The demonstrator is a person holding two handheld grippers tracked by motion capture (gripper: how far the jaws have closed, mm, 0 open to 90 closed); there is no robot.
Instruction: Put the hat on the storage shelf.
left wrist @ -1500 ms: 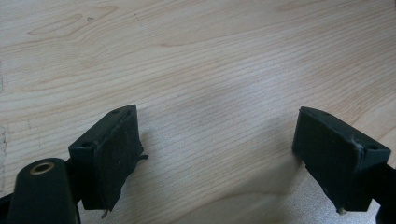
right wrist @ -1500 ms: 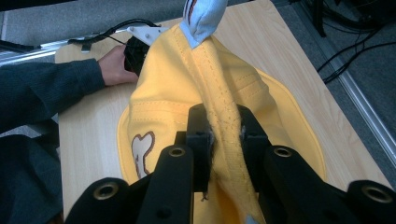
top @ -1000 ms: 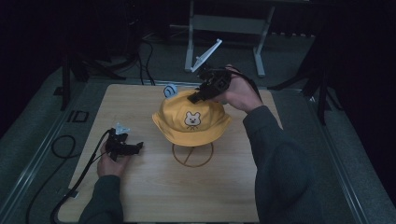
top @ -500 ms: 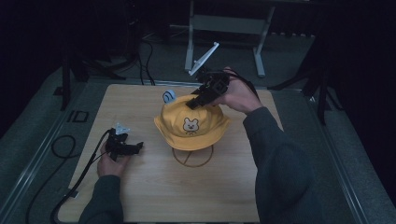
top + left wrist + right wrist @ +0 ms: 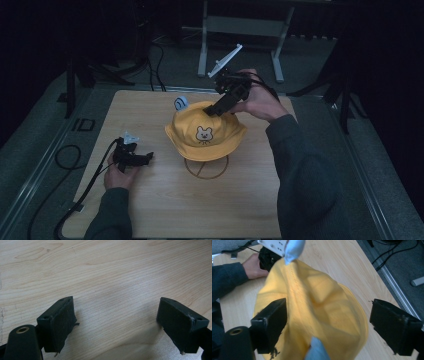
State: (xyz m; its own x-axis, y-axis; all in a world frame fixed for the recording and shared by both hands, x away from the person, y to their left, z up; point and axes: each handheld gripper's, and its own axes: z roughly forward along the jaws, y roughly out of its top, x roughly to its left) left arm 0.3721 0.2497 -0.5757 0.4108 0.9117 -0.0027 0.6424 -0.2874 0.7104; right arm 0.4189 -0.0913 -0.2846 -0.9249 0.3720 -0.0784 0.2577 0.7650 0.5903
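While unpinched: hat (image 5: 317,315) btwn fingers (image 5: 270,322).

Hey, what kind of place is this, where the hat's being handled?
Probably a lab or studio set up for recording: a wooden table on grey carpet, dark surroundings, metal stand legs behind, and cables on the floor. A yellow hat sits on a wire stand.

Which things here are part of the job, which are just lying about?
In the job:
- yellow hat with bear patch
- wire stand under the hat
- right gripper, jaws just opened, straddling the hat's crown without pressing it

Just about:
- left gripper, open, resting on the table
- metal frame on the floor behind
- black cables on the floor
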